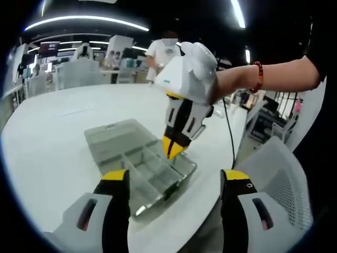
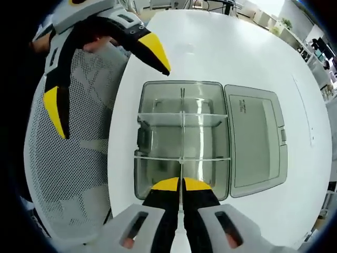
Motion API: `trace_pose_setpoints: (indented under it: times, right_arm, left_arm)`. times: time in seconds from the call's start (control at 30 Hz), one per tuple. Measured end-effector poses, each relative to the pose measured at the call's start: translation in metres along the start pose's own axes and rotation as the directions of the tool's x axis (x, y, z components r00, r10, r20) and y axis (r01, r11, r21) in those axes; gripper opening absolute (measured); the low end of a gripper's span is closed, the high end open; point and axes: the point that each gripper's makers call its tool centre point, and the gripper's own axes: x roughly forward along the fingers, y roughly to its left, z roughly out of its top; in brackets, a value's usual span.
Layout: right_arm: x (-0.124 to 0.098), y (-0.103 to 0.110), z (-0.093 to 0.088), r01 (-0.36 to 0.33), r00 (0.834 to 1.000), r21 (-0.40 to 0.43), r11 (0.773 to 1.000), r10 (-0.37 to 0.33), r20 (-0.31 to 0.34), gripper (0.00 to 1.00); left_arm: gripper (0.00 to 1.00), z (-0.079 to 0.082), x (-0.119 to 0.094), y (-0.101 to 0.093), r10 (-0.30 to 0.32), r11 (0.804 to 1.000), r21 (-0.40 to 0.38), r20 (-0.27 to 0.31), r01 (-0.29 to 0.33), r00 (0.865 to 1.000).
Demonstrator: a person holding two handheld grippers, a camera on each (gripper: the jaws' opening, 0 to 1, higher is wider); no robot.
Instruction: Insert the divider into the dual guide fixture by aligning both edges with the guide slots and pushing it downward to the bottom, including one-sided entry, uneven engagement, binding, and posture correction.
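Note:
A clear plastic organiser box (image 2: 158, 138) lies on the white table (image 2: 221, 47), its lid (image 2: 255, 139) folded open to one side. Clear cross walls split the box into compartments. My right gripper (image 2: 181, 184) hangs over the box's near end, shut on a thin clear divider (image 2: 181, 167) that shows edge-on between the yellow tips, in line with the box's middle wall. In the left gripper view it (image 1: 172, 150) points straight down into the box (image 1: 138, 163). My left gripper (image 1: 175, 176) stands wide open short of the box, holding nothing, and it (image 2: 105, 81) is off the box's corner.
A white mesh chair (image 2: 73, 163) stands against the table edge beside the box. A black cable (image 1: 229, 134) runs down from the right gripper over the table edge. A person in a white shirt (image 1: 163, 52) stands beyond the far side of the table (image 1: 58, 132).

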Motion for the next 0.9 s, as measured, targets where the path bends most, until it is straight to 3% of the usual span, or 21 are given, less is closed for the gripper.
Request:
trace_pose_setpoints:
  times: [0.23,0.43,0.77,0.9]
  right_arm:
    - [-0.0001,0.0002,-0.0004,-0.004,1.0,0.013,1.0,0.004,0.005,0.0]
    - [0.003,0.0001,-0.0006,-0.004,0.999,-0.015,1.0,0.003,-0.053,0.0]
    - [0.0023,-0.0005,-0.0028,0.003,0.998,0.014,1.0,-0.002,-0.056,0.0]
    - [-0.0005,-0.0031,-0.0057,0.017,0.999,0.031,0.999,-0.015,-0.052,0.07]
  left_arm:
    - [0.69,0.0003,0.0005,-0.0002,-0.001,1.0,0.001,0.0,0.001,1.0]
    - [0.69,0.0,-0.0003,-0.0003,0.0,1.0,0.003,-0.002,0.0,1.0]
    - [0.69,-0.0002,-0.0031,0.001,0.006,1.0,0.003,-0.001,-0.006,1.0]
    - [0.69,-0.0011,-0.0023,-0.0018,-0.001,1.0,0.014,-0.008,0.002,1.0]
